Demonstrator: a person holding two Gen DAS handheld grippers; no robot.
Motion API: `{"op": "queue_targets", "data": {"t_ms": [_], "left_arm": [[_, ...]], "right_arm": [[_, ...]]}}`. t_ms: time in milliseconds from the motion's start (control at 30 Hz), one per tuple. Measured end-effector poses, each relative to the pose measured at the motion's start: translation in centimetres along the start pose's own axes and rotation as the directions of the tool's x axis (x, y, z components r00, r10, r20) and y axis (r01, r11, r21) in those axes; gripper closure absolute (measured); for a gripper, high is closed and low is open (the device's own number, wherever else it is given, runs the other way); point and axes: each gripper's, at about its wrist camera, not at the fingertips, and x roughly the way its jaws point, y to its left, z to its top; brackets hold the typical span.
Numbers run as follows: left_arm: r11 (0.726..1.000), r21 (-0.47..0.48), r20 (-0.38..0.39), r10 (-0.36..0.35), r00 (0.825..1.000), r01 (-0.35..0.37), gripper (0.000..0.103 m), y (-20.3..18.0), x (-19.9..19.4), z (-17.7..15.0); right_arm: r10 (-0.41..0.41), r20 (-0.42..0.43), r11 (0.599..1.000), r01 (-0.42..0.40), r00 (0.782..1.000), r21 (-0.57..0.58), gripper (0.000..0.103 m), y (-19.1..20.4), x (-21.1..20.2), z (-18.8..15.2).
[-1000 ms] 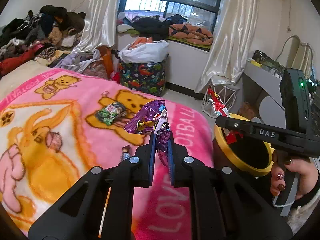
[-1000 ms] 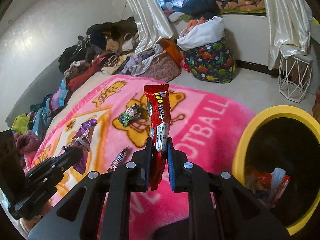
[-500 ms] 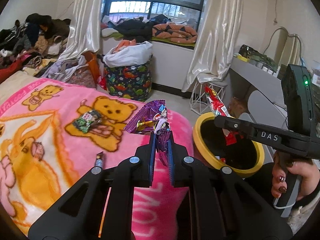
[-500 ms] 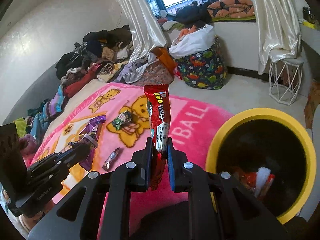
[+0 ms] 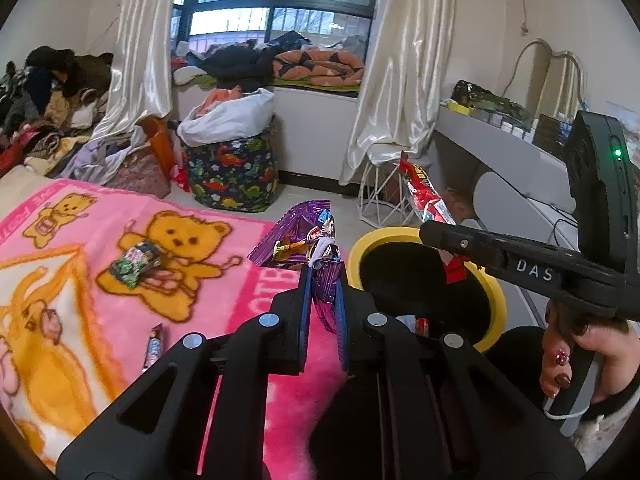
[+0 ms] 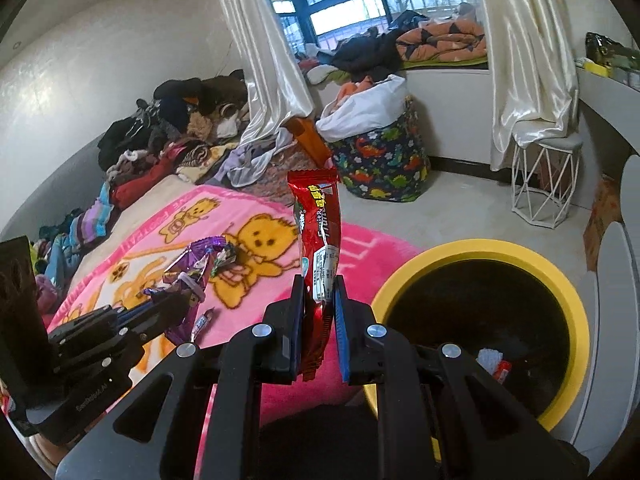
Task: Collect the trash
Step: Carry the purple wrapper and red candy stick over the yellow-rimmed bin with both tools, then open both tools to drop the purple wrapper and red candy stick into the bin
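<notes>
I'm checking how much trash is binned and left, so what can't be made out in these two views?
- Yellow bin: the right gripper hides its near rim in the right wrist view, and the dark interior shows only a few scraps.
- Small wrapper on the pink blanket: print too small to read.
- Purple wrapper: the lower end sits behind the left gripper's fingers.

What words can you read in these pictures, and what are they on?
"DAS": on the right gripper arm.
"OTB": part of a word on the pink blanket.
Red wrapper: lettering too blurred to read.
Purple wrapper: print too small.
Left gripper body: small print, too blurred.
</notes>
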Motion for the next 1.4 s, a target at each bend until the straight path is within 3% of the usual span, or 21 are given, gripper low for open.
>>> {"op": "queue_targets", "data": {"t_ms": [733,1400], "left_arm": [[0.994,0.074,-0.02,-0.08,0.997,0.081,0.096,-5.8,2.7,0.5],[0.981,0.132,-0.078,-0.133,0.988,0.142,0.096,-9.4,5.8,-0.1]], "right_arm": [[-0.091,0.058,0.988,0.083,0.994,0.131,0.089,-6.0,-3.7,-0.5],[-0.179,0.032,0.953,0.165,0.983,0.256,0.089,-11.1,-4.0,-1.5]]}}
